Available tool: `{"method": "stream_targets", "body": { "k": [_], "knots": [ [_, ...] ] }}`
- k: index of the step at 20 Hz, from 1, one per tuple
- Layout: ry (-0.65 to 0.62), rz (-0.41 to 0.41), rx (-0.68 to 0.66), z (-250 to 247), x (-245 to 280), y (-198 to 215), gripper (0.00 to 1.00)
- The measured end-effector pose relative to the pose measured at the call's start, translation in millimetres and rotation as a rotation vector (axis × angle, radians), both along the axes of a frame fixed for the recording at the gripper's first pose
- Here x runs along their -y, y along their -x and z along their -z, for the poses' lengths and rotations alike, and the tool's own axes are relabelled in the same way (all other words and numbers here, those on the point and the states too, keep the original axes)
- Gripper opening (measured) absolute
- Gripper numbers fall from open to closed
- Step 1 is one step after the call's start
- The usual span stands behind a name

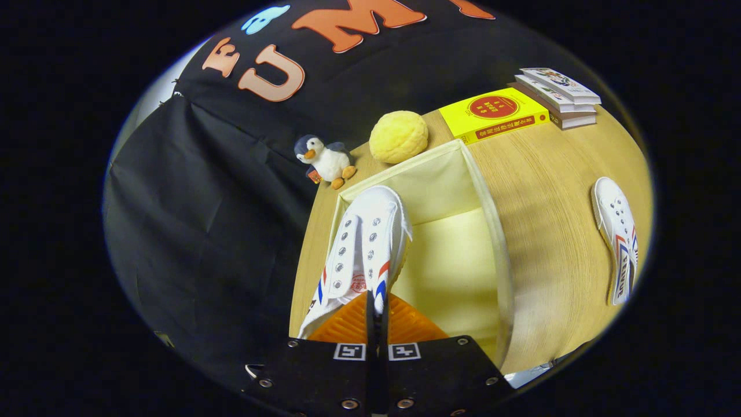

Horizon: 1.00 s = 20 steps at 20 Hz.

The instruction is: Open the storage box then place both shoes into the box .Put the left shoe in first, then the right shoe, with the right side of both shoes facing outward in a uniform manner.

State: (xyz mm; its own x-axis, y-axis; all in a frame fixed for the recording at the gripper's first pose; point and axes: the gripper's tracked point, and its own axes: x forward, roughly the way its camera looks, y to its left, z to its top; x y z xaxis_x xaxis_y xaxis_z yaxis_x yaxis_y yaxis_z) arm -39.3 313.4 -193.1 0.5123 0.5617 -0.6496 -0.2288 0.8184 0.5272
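Hand-held gripper [376, 304] clamping shoe [362, 249], over box [463, 174]

White shoes, pale yellow box, and you're over a light wood-grain counter [550, 231].

Your tongs [376, 315] pinch a white shoe [365, 249] with red and blue side stripes and silver eyelets; the box [457, 260] under it shows creamy yellow fabric. The second shoe [616, 237] repeats that white with red-blue stripes. Beyond sit a yellow bumpy ball [398, 136], a grey-and-white penguin toy [325, 159] with orange beak and feet, and a bright yellow book [492, 116] bearing a red circle.
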Motion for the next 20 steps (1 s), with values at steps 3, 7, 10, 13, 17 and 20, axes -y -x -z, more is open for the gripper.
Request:
{"method": "stream_targets", "body": {
  "k": [3, 7, 10, 13, 17, 20],
  "knots": [
    [0.016, 0.007, -0.006, 8, -6, -4, 0.0],
    [0.022, 0.039, -0.018, 15, -8, -8, 0.0],
    [0.073, 0.068, -0.006, 24, -5, -17, 0.0],
    [0.086, 0.078, -0.035, 37, -9, -16, 0.0],
    [0.084, 0.045, -0.041, 41, -22, -14, 0.03],
    [0.051, 0.033, -0.001, 19, -19, -17, 0.31]
  ]
}}
